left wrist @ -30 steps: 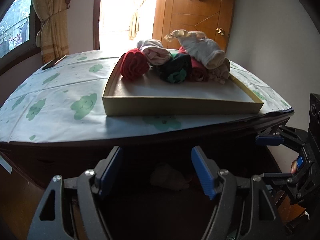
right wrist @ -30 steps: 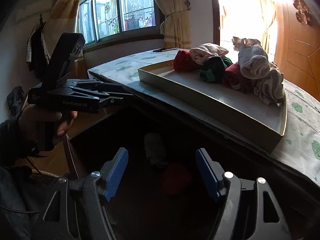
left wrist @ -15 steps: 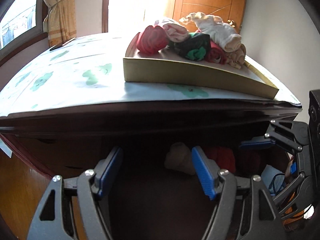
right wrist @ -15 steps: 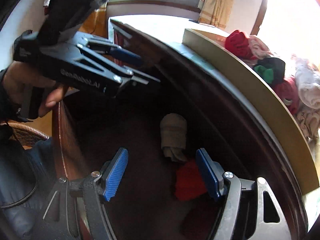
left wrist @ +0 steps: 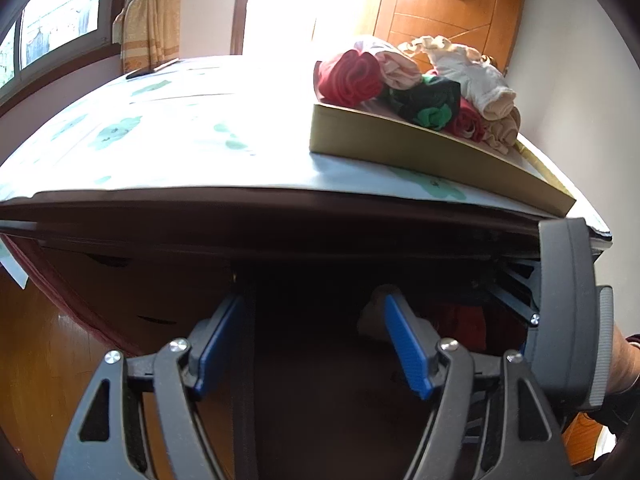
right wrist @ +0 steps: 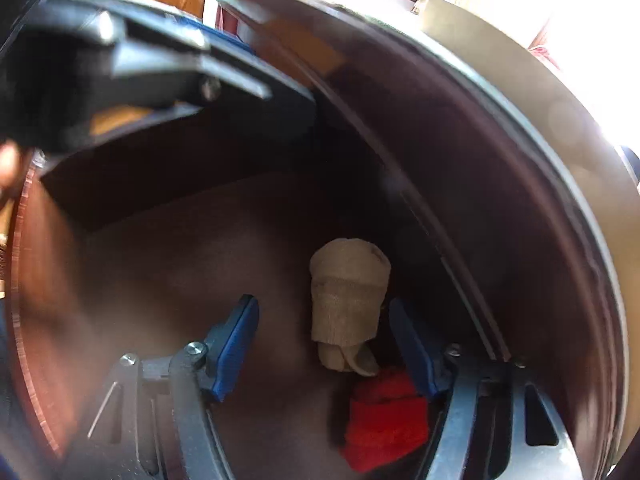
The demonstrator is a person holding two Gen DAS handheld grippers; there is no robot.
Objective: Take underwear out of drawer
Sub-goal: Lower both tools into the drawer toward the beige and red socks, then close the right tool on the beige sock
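The dark wooden drawer (right wrist: 168, 248) is open under the tabletop. A rolled beige underwear (right wrist: 348, 300) lies on its floor, with a rolled red one (right wrist: 384, 416) beside it. My right gripper (right wrist: 324, 344) is open inside the drawer, its blue pads on either side of the beige roll, not touching it. My left gripper (left wrist: 312, 344) is open and empty at the drawer's front; the beige roll (left wrist: 372, 316) and red roll (left wrist: 464, 320) show dimly behind its right finger. The right gripper's body (left wrist: 568, 304) is at the right of the left wrist view.
A shallow yellow tray (left wrist: 420, 148) on the cloth-covered tabletop (left wrist: 180, 140) holds several rolled garments (left wrist: 420, 84). The tabletop edge overhangs the drawer. The left gripper's body (right wrist: 120, 64) hangs over the drawer's left side. A wooden door and window stand behind.
My right gripper has dropped deeper into the drawer and now straddles the beige roll. My left gripper has moved lower and closer to the drawer front.
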